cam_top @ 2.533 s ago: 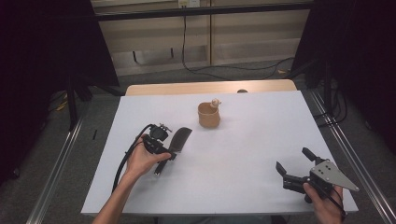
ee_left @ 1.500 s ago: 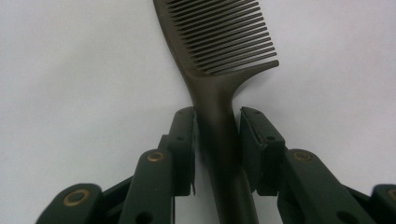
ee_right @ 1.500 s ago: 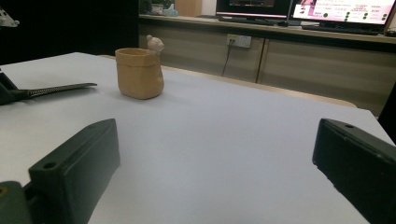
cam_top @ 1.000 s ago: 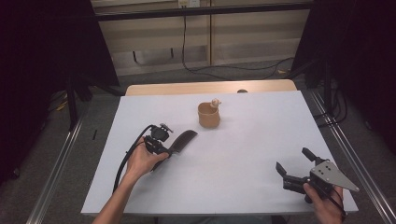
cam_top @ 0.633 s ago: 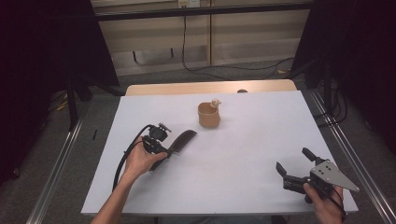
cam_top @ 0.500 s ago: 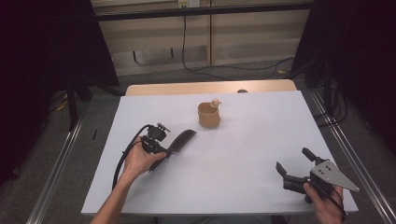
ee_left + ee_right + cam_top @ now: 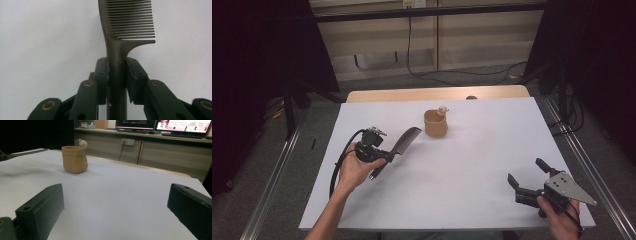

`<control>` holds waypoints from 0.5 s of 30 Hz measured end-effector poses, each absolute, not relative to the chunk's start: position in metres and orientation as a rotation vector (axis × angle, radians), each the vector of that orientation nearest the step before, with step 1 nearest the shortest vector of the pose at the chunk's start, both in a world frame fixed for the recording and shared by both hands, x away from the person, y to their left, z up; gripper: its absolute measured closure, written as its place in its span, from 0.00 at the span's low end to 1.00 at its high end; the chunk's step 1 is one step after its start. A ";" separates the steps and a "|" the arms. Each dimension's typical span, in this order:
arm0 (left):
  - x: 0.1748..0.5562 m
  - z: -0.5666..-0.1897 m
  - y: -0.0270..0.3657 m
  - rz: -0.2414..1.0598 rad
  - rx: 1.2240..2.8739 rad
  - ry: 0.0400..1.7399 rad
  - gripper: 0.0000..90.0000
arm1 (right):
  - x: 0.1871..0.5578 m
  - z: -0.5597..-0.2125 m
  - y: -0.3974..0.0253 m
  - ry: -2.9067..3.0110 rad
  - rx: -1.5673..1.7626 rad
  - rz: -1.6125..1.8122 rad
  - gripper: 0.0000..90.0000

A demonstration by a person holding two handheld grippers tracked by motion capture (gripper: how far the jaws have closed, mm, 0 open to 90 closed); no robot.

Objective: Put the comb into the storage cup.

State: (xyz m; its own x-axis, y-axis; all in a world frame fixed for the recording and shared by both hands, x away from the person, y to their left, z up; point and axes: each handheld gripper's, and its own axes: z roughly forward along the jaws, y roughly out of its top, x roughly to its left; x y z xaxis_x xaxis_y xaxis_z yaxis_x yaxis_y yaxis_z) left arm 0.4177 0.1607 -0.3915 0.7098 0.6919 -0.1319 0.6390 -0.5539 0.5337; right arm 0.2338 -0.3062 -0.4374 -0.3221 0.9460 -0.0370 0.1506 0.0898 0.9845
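High view: my left tool (image 7: 388, 156) has its jaws clamped on the handle of a dark comb (image 7: 403, 141), teeth end angled toward the tan cup (image 7: 435, 123) standing near the far middle of the white surface (image 7: 472, 165). My right tool (image 7: 528, 180) rests released at the near right corner, well apart from both. I judge the pickup done; carrying the comb to the cup and setting it inside looks left to do.

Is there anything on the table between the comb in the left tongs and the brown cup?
Nothing visible. The left tongs grip the comb, and only bare white table lies between it and the brown cup.
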 end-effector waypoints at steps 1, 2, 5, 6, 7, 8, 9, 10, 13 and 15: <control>0.417 -0.390 0.161 0.124 2.348 1.007 0.81 | 0.234 -0.437 -0.306 1.601 1.110 1.311 0.00; 0.417 -0.389 0.162 0.141 2.333 1.006 0.81 | 0.234 -0.437 -0.306 1.602 1.108 1.311 0.00; 0.415 -0.386 0.163 0.154 2.297 0.989 0.81 | 0.233 -0.437 -0.307 1.604 1.108 1.310 0.00; 0.415 -0.385 0.164 0.165 2.290 0.982 0.81 | 0.233 -0.437 -0.306 1.602 1.108 1.310 0.00; 0.414 -0.384 0.164 0.171 2.273 0.977 0.81 | 0.233 -0.437 -0.306 1.602 1.109 1.311 0.00; 0.414 -0.382 0.165 0.174 2.269 0.960 0.81 | 0.233 -0.437 -0.306 1.602 1.108 1.311 0.00; 0.414 -0.381 0.166 0.177 2.246 0.965 0.81 | 0.233 -0.437 -0.306 1.602 1.108 1.311 0.00; 0.414 -0.380 0.166 0.182 2.232 0.969 0.81 | 0.233 -0.437 -0.306 1.602 1.108 1.310 0.00; 0.413 -0.378 0.168 0.210 2.191 0.965 0.81 | 0.233 -0.437 -0.307 1.604 1.108 1.310 0.00; 0.413 -0.376 0.169 0.231 2.177 0.959 0.81 | 0.233 -0.437 -0.307 1.602 1.108 1.310 0.00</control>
State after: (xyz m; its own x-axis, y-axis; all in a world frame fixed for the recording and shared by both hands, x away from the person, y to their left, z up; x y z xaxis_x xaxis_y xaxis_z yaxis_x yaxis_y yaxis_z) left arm 0.4127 0.1695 -0.3757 0.7053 0.6985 -0.1212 0.5662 -0.4522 0.6891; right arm 0.2332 -0.3066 -0.4372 -0.3220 0.9459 -0.0386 0.1498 0.0912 0.9845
